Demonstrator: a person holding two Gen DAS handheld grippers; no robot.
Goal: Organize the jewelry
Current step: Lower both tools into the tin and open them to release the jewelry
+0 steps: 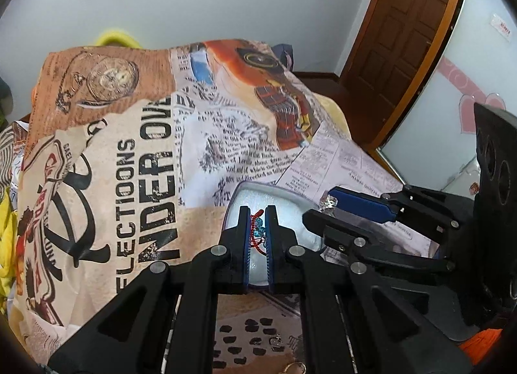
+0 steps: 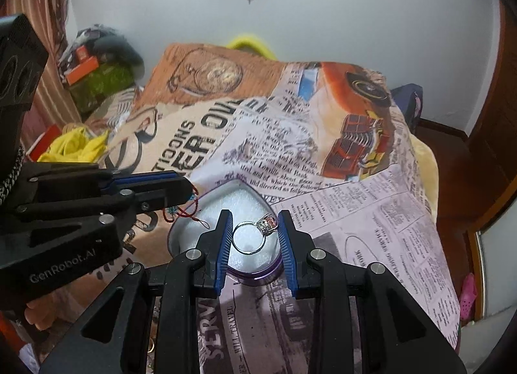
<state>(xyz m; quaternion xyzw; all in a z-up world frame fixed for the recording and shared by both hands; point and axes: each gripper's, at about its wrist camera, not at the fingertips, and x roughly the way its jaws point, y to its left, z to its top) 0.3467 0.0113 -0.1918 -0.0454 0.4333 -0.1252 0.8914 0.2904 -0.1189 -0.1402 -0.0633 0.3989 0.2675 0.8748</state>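
Silver band first: your right gripper (image 2: 255,238) has the ring (image 2: 250,238) pinched across its hoop between the blue pads, the stone setting turned up toward the right-hand pad. It hangs directly over the heart-shaped box (image 2: 258,273), close above the white padding. Your left gripper (image 1: 257,238) has its jaws drawn nearly together on a red cord bracelet (image 1: 257,228) with small blue beads, and in the right wrist view the cord's loose end trails down from its tips toward the box's left lobe.

So you're at the placing step, both pieces carried in at once, both grippers tilted down over the same container. My read: the drop hasn't happened yet, since each piece is in its claw.

Next move looks like lowering onto the padding and easing the pads apart, one side at a time. The ring is thin and may roll or cling to a pad; the cord may snag on the ridges.

Inside the box I see only the white lining; nothing else rests there that I can make out.

Beyond it, the newspaper-print cloth (image 2: 355,212) runs back over the bed.
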